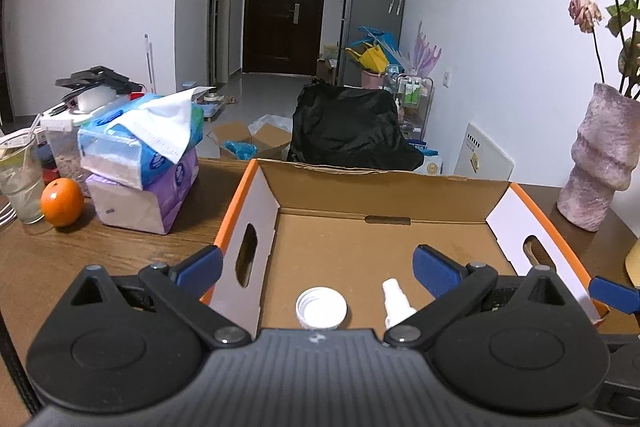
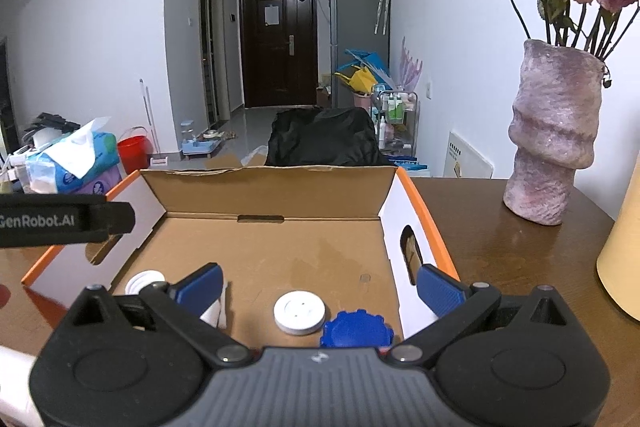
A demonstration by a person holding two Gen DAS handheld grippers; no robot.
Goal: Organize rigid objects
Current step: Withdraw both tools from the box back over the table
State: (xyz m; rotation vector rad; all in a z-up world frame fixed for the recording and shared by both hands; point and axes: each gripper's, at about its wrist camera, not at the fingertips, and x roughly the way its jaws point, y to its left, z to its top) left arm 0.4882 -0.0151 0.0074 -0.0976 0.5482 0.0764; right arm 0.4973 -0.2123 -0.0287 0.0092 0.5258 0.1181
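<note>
An open cardboard box with orange rims (image 1: pixel 384 195) (image 2: pixel 272 195) sits on the brown wooden table. Seen from the left wrist, a white screw cap (image 1: pixel 321 308) and a small white spray bottle (image 1: pixel 394 301) lie on its floor near the front. My left gripper (image 1: pixel 318 269) stands open above them, holding nothing. From the right wrist I see a white round lid (image 2: pixel 299 311), a blue ridged cap (image 2: pixel 357 329) and the white cap (image 2: pixel 144 281) in the box. My right gripper (image 2: pixel 320 285) hangs open over the lid and blue cap.
Tissue packs (image 1: pixel 140 151), an orange (image 1: pixel 62 202) and a glass (image 1: pixel 20 179) crowd the table's left. A pink vase with dried roses (image 2: pixel 554 135) stands at the right, beside a pale yellow object (image 2: pixel 622 251). The left gripper's strap (image 2: pixel 64 221) shows at the right wrist view's left.
</note>
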